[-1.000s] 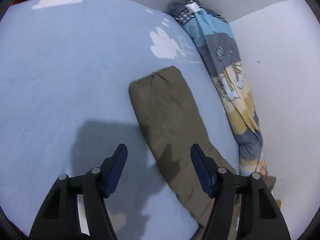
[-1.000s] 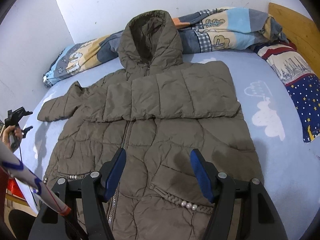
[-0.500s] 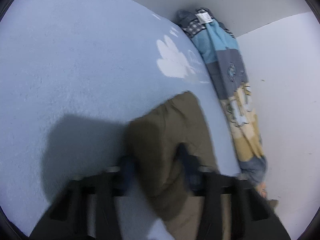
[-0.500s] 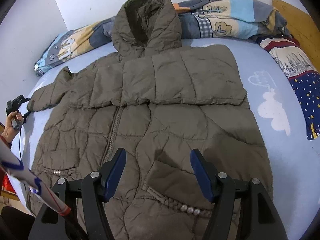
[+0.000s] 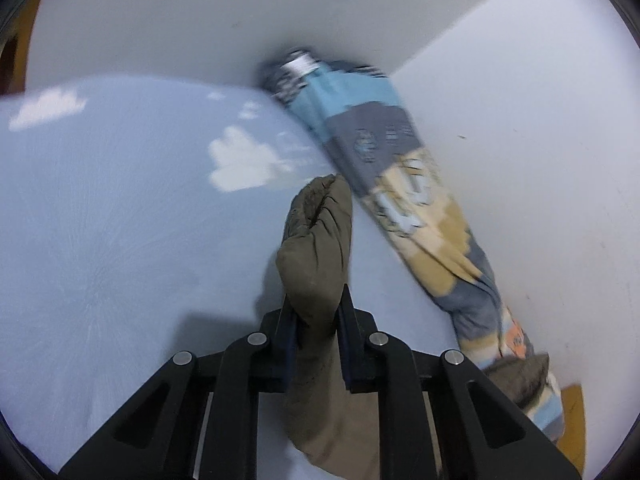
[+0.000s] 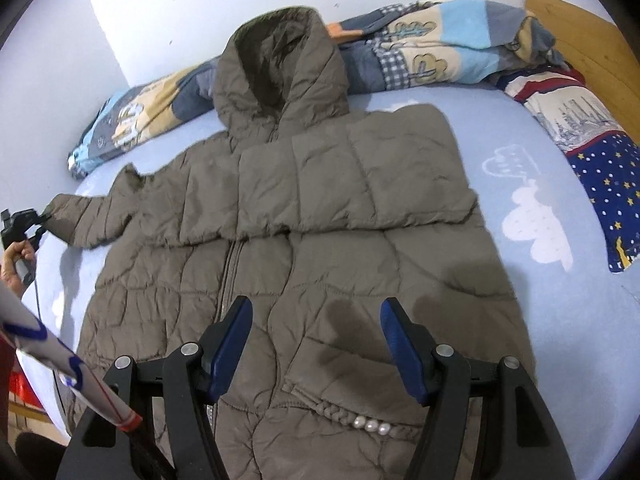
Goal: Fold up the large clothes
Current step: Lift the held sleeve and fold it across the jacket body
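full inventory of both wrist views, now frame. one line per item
jacket: 1, olive-brown, hooded, flat on bed, one sleeve folded across chest
other sleeve: 1, olive-brown, cuff clamped in left gripper
bedsheet: 1, light blue with white clouds
blanket: 1, blue/beige/grey patchwork, bunched along wall
pillow: 1, navy with stars, red trim, by headboard
headboard: 1, wood
walls: white
left gripper: black, shut on sleeve
right gripper: black with blue pads, open above jacket hem
hand: 1, holding left gripper

Quilted coat: matt olive padded cloth, showing glossy pearl-like beads. Sheet: lying as smooth pale-blue cloth. Blanket: soft printed fleece. Headboard: showing smooth wood.
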`<action>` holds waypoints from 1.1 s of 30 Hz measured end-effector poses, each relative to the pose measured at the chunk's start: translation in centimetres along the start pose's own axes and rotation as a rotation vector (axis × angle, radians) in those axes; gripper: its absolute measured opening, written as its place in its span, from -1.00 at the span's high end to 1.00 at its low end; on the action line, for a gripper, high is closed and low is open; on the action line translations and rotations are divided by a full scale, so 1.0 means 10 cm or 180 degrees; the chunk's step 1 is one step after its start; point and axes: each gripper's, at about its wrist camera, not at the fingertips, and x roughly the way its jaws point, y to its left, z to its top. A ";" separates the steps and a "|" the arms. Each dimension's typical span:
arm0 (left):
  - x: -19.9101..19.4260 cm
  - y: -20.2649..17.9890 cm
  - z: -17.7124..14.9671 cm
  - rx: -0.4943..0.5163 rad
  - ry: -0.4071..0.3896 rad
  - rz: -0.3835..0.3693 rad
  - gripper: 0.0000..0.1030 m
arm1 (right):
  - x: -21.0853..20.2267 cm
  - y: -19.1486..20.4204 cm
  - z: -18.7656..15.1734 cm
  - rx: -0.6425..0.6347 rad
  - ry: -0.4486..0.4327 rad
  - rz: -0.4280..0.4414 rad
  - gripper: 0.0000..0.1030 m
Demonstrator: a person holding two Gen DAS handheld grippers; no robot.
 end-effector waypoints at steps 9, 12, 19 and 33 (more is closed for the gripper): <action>-0.82 -1.29 -0.30 0.0633 -0.0071 -0.0459 0.69 | -0.34 -0.27 0.11 0.0318 -0.0262 0.0067 -0.38; -1.05 -1.83 -0.52 0.0912 -0.0032 -0.0644 0.69 | -0.47 -0.35 0.14 0.0366 -0.0386 0.0045 -0.38; -1.30 -2.90 -1.32 0.1415 0.0246 -0.1104 0.69 | -0.69 -0.60 0.16 0.0569 -0.0568 0.0039 -0.38; -0.72 -3.82 -3.34 0.2110 0.0958 -0.1327 0.69 | -0.88 -0.91 0.15 0.0806 -0.0667 0.0034 -0.38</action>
